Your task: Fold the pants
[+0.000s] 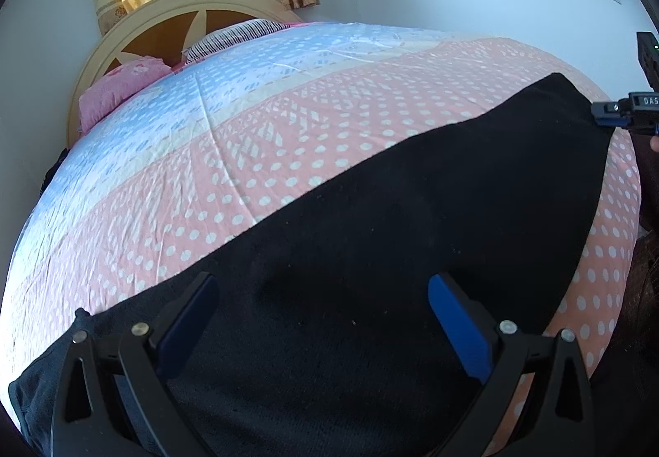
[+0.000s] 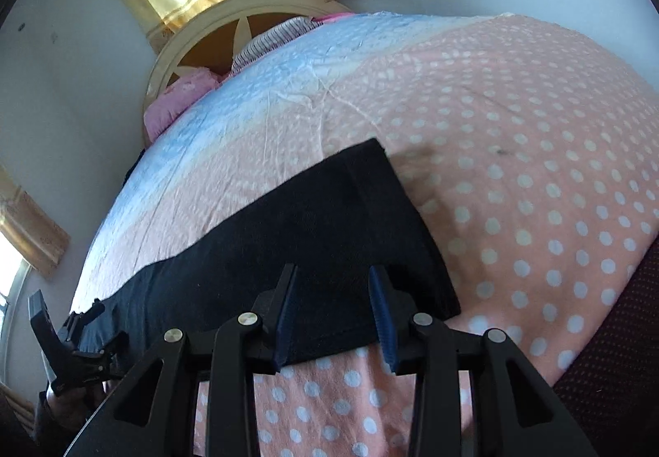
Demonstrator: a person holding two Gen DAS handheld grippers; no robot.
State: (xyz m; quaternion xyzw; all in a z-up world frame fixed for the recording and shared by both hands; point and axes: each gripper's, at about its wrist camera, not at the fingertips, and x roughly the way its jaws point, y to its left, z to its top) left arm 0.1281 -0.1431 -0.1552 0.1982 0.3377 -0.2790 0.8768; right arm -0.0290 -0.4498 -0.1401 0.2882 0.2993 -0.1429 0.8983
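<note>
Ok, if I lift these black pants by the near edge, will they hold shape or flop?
Likely flop: the black pants lie flat and limp, following the bedspread. Probably not slippery, since the fabric looks matte and fuzzy. Expect the long free end to drag behind.

Only readable text: white letters "DAS" on small black plate of right gripper [image 1: 630,113], cut off at frame edge, just past far end of pants [image 1: 370,271]. Rest of word out of view. No other labels, brands, numbers or signs legible anywhere.
</note>
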